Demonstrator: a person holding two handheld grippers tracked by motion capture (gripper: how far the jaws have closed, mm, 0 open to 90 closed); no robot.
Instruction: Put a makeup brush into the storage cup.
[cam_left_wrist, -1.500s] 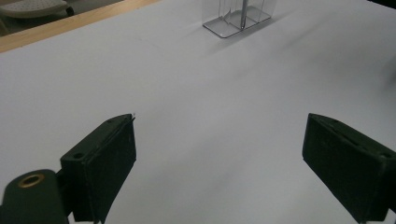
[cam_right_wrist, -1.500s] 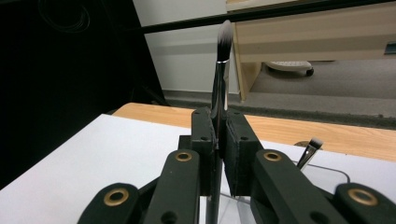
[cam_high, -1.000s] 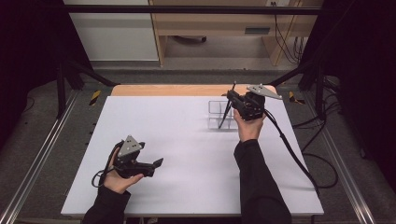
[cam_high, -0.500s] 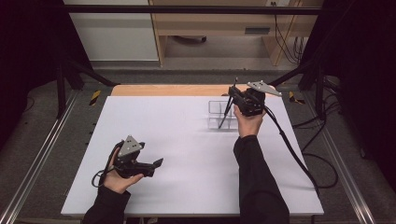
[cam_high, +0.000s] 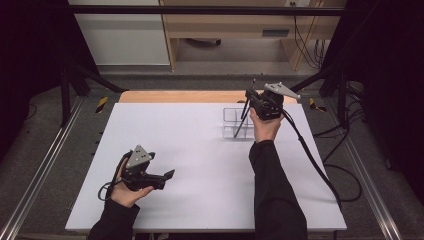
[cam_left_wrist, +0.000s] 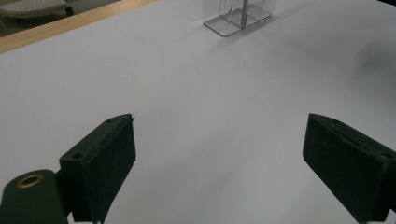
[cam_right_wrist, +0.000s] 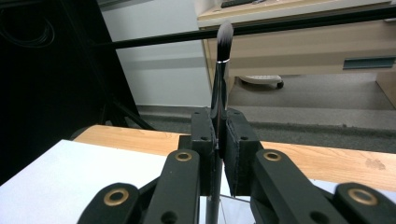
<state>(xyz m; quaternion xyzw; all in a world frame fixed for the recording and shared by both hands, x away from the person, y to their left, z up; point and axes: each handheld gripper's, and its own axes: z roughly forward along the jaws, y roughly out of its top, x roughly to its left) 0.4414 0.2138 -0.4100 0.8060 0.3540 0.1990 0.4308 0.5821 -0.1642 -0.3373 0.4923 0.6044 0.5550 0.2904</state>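
While the right hand-held gripper (cam_high: 248, 101) stays clamped on the makeup brush (cam_right_wrist: 219, 81), insertion is in hand.
Brush tilted, handle tip down in the clear organizer (cam_high: 235, 122) at two o'clock on the desk (cam_high: 200, 165); next: lower, release. Left hand-held gripper (cam_high: 167, 175) open, idle at seven.

Black sleeves, black grippers with brass rivets, grey plates
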